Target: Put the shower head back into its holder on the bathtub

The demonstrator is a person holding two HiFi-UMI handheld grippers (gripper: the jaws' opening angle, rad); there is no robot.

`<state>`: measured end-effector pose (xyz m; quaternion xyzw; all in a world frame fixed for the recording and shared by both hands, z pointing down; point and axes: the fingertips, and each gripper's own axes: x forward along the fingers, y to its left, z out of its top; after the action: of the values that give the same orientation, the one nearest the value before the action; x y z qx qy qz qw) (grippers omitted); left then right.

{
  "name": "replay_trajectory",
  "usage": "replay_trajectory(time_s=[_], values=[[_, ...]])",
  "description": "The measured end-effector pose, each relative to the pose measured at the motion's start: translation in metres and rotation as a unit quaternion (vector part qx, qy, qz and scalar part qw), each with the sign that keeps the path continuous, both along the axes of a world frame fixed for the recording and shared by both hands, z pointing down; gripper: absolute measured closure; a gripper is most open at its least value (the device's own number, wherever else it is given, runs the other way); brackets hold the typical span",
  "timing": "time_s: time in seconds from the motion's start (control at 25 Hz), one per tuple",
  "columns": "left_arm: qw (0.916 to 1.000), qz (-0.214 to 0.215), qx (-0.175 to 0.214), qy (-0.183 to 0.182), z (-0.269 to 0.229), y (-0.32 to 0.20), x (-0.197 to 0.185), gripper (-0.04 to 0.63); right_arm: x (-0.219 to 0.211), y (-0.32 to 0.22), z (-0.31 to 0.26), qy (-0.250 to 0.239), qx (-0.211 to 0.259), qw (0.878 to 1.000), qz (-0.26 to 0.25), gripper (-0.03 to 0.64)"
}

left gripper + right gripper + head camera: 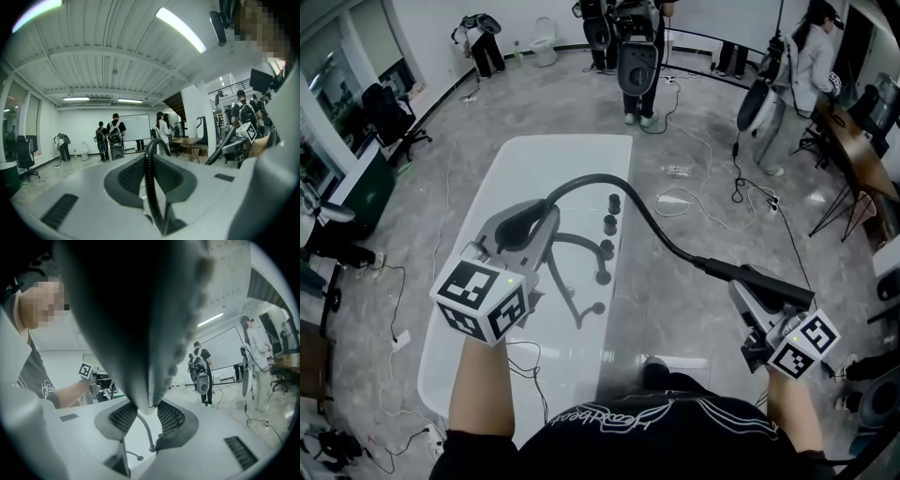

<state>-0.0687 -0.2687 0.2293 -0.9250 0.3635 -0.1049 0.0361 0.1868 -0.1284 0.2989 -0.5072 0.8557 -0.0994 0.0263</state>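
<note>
A black shower head (pixel 748 277) on a black ribbed hose (pixel 623 192) hangs over a white bathtub (pixel 525 155). My right gripper (pixel 752 289) is shut on the shower head, right of the tub; in the right gripper view the shower head (pixel 140 324) fills the space between the jaws. My left gripper (pixel 531 225) is over the tub, shut on the hose (pixel 150 187), which arcs across to the right. Several dark fittings (pixel 607 225) and a curved spout (pixel 577 246) line the tub's right rim. I cannot tell which fitting is the holder.
Several people (pixel 636 56) with gear stand beyond the tub's far end. Cables (pixel 712 187) trail over the floor to the right. A wooden desk (pixel 862 150) is at far right, an office chair (pixel 389 117) at left, a toilet (pixel 545 42) at the back.
</note>
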Motion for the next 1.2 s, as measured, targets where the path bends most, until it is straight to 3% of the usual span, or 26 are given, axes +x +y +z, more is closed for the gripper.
replay_trajectory(time_s=[0.52,0.8,1.2], values=[[0.9998,-0.005,0.012,-0.016,-0.017,-0.054,0.052,0.538,0.039,-0.051,0.004,-0.026,0.003,1.000,-0.012,0.482],[0.9993,-0.013,0.027,-0.019,-0.022,-0.078,0.061,0.538,0.046,-0.084,0.009,-0.036,0.006,0.999,-0.025,0.482],[0.9985,-0.036,-0.039,-0.015,0.042,-0.098,0.051,0.538,0.055,-0.106,0.035,-0.034,-0.021,0.999,-0.028,0.482]])
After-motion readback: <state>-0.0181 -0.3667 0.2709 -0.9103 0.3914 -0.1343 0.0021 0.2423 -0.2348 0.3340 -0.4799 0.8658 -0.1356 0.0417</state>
